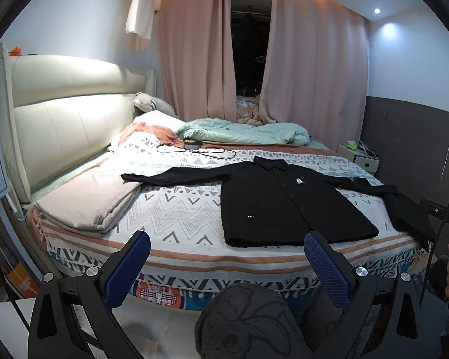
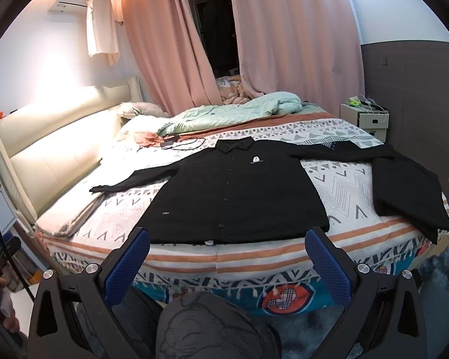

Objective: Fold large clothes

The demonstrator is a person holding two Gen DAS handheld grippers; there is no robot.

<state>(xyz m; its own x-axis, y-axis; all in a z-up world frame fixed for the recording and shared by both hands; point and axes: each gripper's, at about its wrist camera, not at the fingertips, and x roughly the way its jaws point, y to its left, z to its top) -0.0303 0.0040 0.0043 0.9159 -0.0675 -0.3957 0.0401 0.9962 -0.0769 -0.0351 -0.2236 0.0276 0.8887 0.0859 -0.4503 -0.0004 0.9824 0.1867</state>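
Note:
A black long-sleeved button shirt (image 1: 284, 206) (image 2: 239, 194) lies flat and face up on the patterned bedspread (image 1: 176, 206) (image 2: 341, 185), sleeves spread to both sides, collar toward the far side. My left gripper (image 1: 227, 242) hangs open short of the bed's near edge, left of the shirt's hem, nothing between its blue pads (image 1: 125, 269). My right gripper (image 2: 227, 239) is open too, just in front of the hem, with nothing between its fingers (image 2: 329, 266). A second dark garment (image 2: 410, 197) (image 1: 410, 215) lies folded at the bed's right corner.
A folded beige sheet (image 1: 89, 203) lies on the bed's left side, a green duvet (image 1: 242, 131) and a charger cable (image 1: 194, 149) farther back. A padded headboard (image 1: 66, 125) is at left, curtains (image 1: 194, 53) behind, a nightstand (image 2: 368, 119) right. The person's knee (image 1: 248, 320) is below the grippers.

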